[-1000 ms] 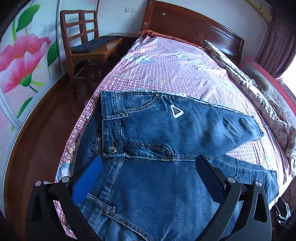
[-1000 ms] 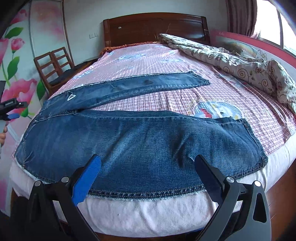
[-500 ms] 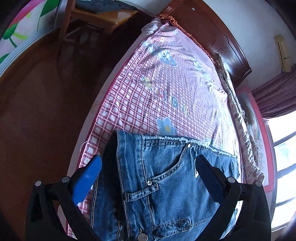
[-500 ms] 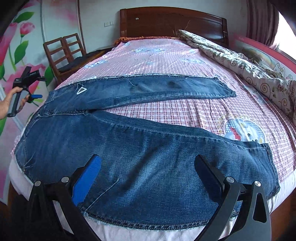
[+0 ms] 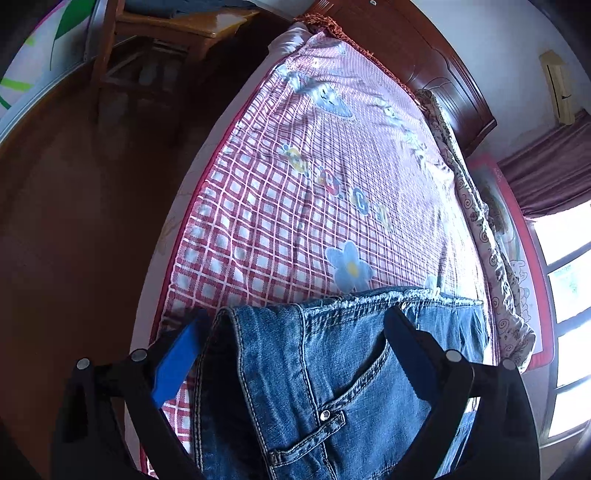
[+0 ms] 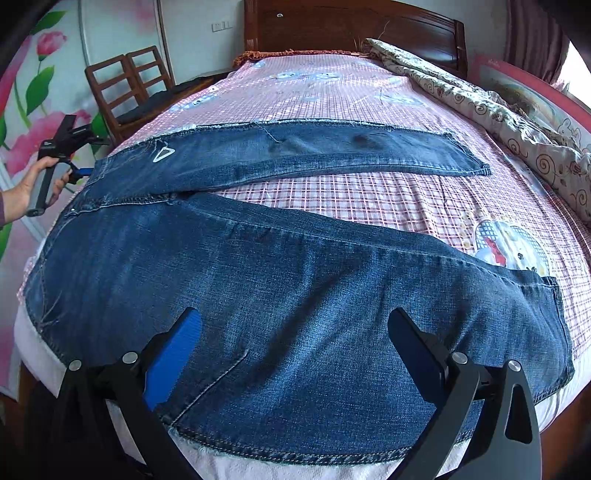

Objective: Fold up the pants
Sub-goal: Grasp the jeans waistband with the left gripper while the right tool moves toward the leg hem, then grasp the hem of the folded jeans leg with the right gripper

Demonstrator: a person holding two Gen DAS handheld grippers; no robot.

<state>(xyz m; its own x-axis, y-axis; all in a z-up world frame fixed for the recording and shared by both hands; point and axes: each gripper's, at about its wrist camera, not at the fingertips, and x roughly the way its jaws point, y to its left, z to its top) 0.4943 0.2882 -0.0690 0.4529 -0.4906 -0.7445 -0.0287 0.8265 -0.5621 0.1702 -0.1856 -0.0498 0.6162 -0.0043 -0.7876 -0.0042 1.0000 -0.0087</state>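
Note:
Blue jeans [image 6: 280,280] lie spread flat on the bed, legs apart in a V, waist at the left. The near leg runs along the bed's front edge; the far leg [image 6: 332,151] lies across the middle. My right gripper [image 6: 295,332] is open, hovering over the near leg. My left gripper [image 5: 295,332] is open, straddling the far corner of the waistband [image 5: 266,317] beside a front pocket [image 5: 347,391]. The left gripper also shows in the right wrist view [image 6: 70,144], held by a hand at the waist end.
The bed has a pink checked sheet [image 5: 295,192] and a wooden headboard [image 6: 351,29]. A rumpled patterned quilt [image 6: 498,110] lies along the right side. Wooden chairs [image 6: 125,85] stand left of the bed on a dark wood floor [image 5: 74,221].
My left gripper has moved forward and tipped down onto the waistband's far corner. My right gripper has moved closer over the near leg. The jeans have not shifted.

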